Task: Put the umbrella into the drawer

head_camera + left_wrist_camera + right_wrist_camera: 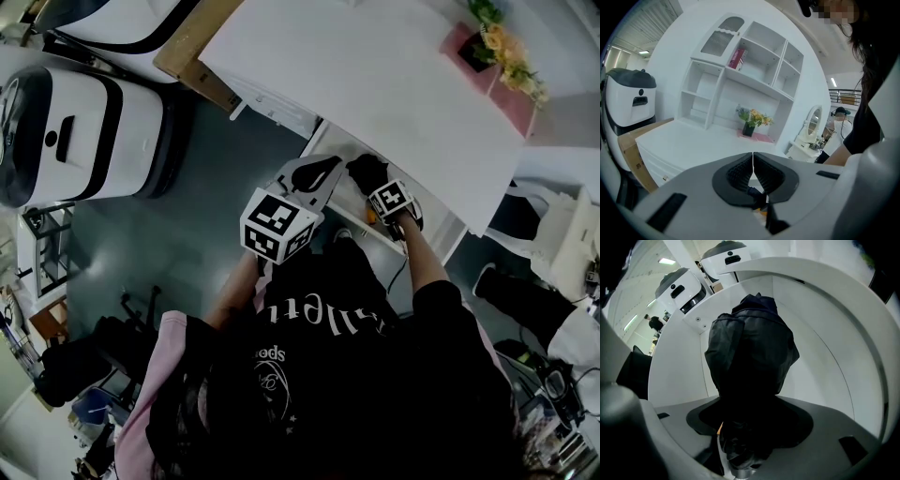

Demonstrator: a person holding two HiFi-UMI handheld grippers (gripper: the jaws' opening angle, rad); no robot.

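The folded black umbrella (750, 352) fills the middle of the right gripper view, and my right gripper (745, 437) is shut on its lower end. White drawer walls (825, 357) curve around it. Seen from the head view, the umbrella (367, 171) sits at the open white drawer (349, 204) under the desk's front edge, with the right gripper (382, 187) just behind it. My left gripper (323, 172) hovers beside the drawer's left end, and its jaws (753, 161) are shut with nothing between them.
The white desk top (375, 66) carries a flower vase (497, 42) on a pink mat. A shelf unit (740, 79) with a red book (737, 59) rises behind the desk. A white machine (66, 131) and a cardboard box (192, 56) stand left of it.
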